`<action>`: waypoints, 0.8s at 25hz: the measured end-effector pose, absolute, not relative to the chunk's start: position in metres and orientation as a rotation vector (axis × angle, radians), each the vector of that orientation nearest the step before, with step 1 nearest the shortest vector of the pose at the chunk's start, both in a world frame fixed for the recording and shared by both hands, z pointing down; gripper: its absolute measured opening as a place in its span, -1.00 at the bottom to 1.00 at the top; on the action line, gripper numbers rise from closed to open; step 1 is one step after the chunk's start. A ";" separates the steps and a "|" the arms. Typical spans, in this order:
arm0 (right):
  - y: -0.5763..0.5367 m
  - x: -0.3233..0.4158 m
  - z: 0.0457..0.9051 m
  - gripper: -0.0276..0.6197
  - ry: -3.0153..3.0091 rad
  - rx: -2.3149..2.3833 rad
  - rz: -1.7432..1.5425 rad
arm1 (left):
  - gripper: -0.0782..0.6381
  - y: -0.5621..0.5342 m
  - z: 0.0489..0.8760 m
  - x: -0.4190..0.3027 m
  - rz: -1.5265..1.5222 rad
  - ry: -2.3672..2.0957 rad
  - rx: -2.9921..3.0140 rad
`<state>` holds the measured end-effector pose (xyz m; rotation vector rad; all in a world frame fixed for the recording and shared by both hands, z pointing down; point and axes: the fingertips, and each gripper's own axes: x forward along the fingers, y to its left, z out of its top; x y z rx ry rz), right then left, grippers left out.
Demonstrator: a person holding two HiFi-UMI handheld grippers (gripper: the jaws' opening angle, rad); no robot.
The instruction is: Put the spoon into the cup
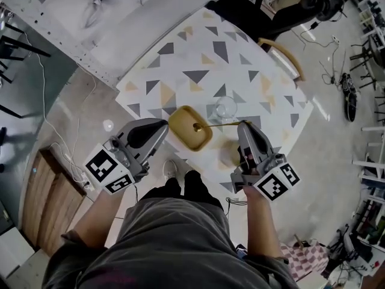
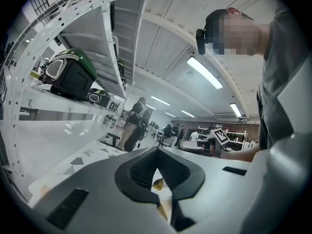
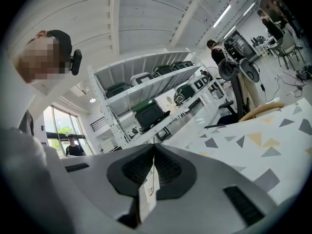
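Note:
A thin gold spoon [image 1: 207,125] hangs level over the table, its bowl above a yellow tray [image 1: 180,138]. My right gripper [image 1: 243,124] is shut on the end of the handle; in the right gripper view the handle [image 3: 151,183] shows as a thin gold line between the closed pads. A clear glass cup [image 1: 226,108] stands on the patterned table just beyond the spoon, to the right of the tray. My left gripper [image 1: 165,124] is shut with nothing in it, at the tray's left edge. Through the gap below its tips [image 2: 157,152] the spoon's bowl [image 2: 157,183] shows.
The white table [image 1: 180,53] has grey and tan triangles. A wooden chair [image 1: 283,56] and a black office chair [image 1: 252,11] stand at its far side. A metal rack [image 1: 54,35] runs along the left, with cables and a wooden board [image 1: 51,191] on the floor.

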<state>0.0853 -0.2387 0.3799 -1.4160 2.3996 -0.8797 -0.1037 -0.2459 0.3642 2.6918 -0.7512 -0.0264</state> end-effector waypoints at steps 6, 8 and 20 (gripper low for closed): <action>-0.262 0.102 0.391 -0.84 2.424 -1.390 -0.906 | -0.74 -0.264 0.375 -0.086 -0.010 -0.789 2.664; -0.269 0.108 0.393 -0.84 2.425 -1.384 -0.913 | -0.74 -0.271 0.378 -0.081 -0.005 -0.802 2.655; -0.307 0.137 0.412 -0.84 2.420 -1.380 -0.949 | -0.74 -0.298 0.400 -0.060 0.021 -0.833 2.608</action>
